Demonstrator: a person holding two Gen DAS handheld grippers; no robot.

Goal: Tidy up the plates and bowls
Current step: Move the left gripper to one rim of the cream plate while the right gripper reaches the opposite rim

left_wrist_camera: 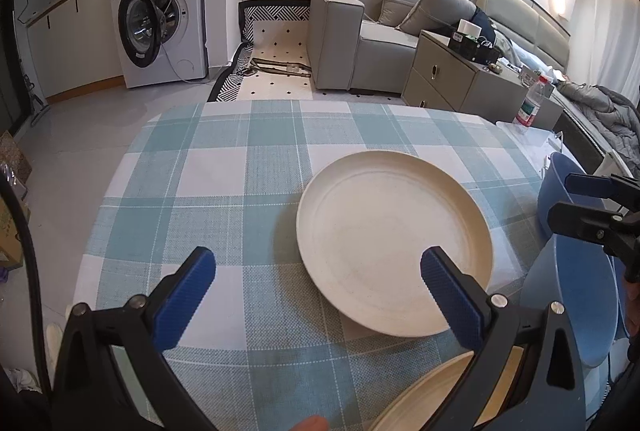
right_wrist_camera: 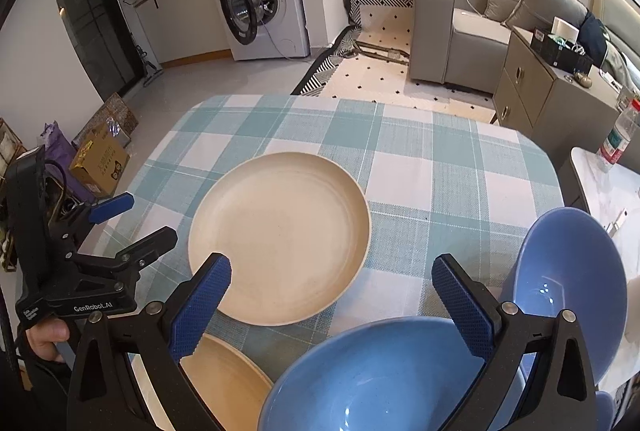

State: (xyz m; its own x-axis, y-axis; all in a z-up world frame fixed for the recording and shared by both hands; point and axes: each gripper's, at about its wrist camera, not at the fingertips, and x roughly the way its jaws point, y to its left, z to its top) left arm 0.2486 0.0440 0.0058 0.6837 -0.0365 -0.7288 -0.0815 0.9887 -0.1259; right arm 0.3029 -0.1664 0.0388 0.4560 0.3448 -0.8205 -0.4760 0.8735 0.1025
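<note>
Broadly, a table [right_wrist_camera: 460, 167] under a teal checked cloth carries everything, and nothing is held yet. Largest of the dishes is the far plate [right_wrist_camera: 280, 235], cream and round, lying flat near the middle of the cloth. A second cream plate [right_wrist_camera: 228, 379] sits at the near edge, just beside the first and partly hidden under the right gripper's left finger. To the right are two blue bowls: the near bowl [right_wrist_camera: 360, 383] at the front edge and the far bowl [right_wrist_camera: 568, 271] just behind it, tipped so its mouth faces inward; whether their rims touch I cannot tell. The left gripper [left_wrist_camera: 318, 291] hovers over the near side of the far plate with its jaws spread wide and empty. The right gripper [right_wrist_camera: 332, 295] hangs between plate and bowls, also gaping, gripping nothing. The plates look rigid, matte and fairly light, probably bamboo fibre or plastic, with a shallow raised rim; lying flat, they offer only that rim, so one finger likely has to slip beneath the edge while the other presses on top. The bowls look glossier and likely slicker; pinching the wall at the rim seems the surest hold, and the tilted one may rock when touched.
</note>
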